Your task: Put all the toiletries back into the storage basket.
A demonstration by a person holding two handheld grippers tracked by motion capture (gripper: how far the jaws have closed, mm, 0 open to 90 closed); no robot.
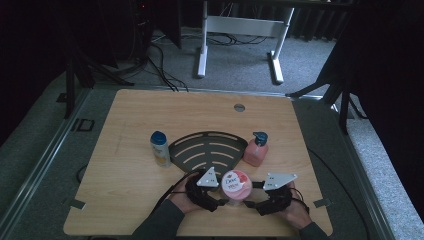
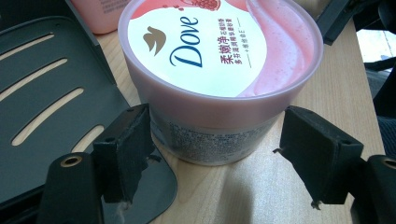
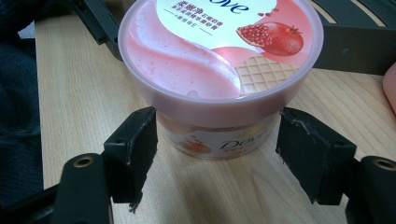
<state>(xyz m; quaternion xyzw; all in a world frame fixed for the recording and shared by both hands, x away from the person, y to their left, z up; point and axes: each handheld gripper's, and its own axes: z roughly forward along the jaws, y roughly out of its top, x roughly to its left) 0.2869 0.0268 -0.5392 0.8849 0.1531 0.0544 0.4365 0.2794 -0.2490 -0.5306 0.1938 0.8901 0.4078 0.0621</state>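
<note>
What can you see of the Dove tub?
The Dove tub is a short round plastic jar, upright on the wooden table before the black slotted tray. Pink lid shut, printed with logo, pomegranate and wafer. The left gripper and right gripper flank it, jaws open beside its wall.

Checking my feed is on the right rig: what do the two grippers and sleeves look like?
Both the left gripper and right gripper are black, each topped by a grey three-cornered plate, with blocky black fingers frayed at the edges. Thin black cables trail off. Sleeves are dark.
</note>
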